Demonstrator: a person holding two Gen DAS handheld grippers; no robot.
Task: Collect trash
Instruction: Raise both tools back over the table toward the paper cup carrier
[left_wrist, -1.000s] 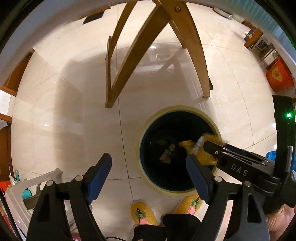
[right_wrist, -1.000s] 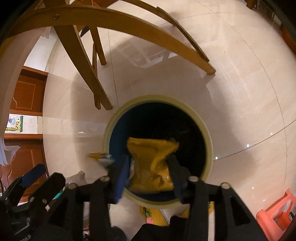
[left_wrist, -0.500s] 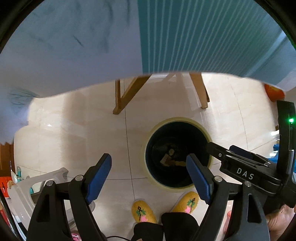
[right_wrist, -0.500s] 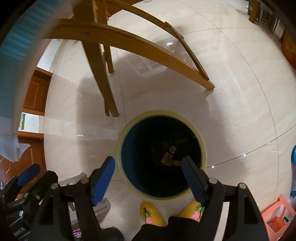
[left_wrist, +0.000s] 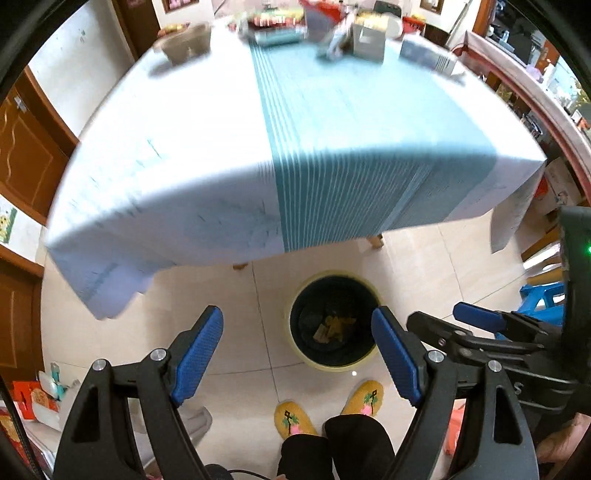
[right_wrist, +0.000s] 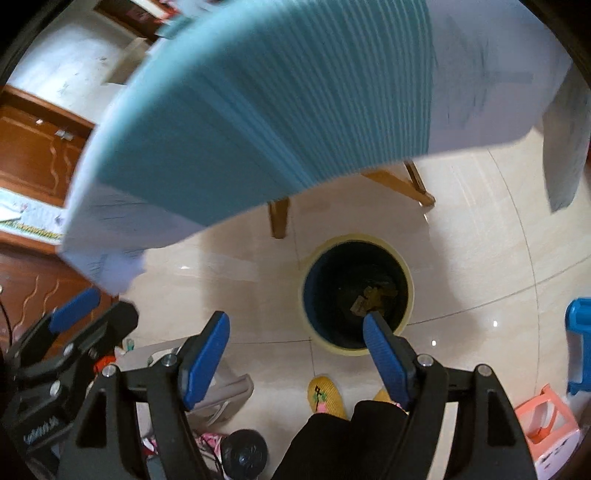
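A round bin with a pale yellow rim (left_wrist: 314, 363) stands on the tiled floor below the table's near edge. A crumpled yellow wrapper (left_wrist: 338, 325) lies at its dark bottom with other scraps. My left gripper (left_wrist: 297, 354) hangs high above the bin, open, with nothing between its blue pads. In the right wrist view the bin rim (right_wrist: 369, 236) and the yellow wrapper (right_wrist: 376, 293) show again. My right gripper (right_wrist: 295, 360) is open wide and empty beside it. The left view also catches the right gripper's fingers (left_wrist: 476, 319) at the right.
A table under a white and teal striped cloth (left_wrist: 332, 147) fills the upper view, with blurred boxes and a bowl (left_wrist: 183, 44) at its far end. A person's yellow slippers (left_wrist: 293, 421) stand by the bin. Wooden table legs (right_wrist: 279, 218), a blue stool (right_wrist: 580, 343) and a pink stool (right_wrist: 550, 421) are nearby.
The right gripper opened and let go of the yellow wrapper, which now lies in the bin. Both grippers rose from under the table to above its edge.
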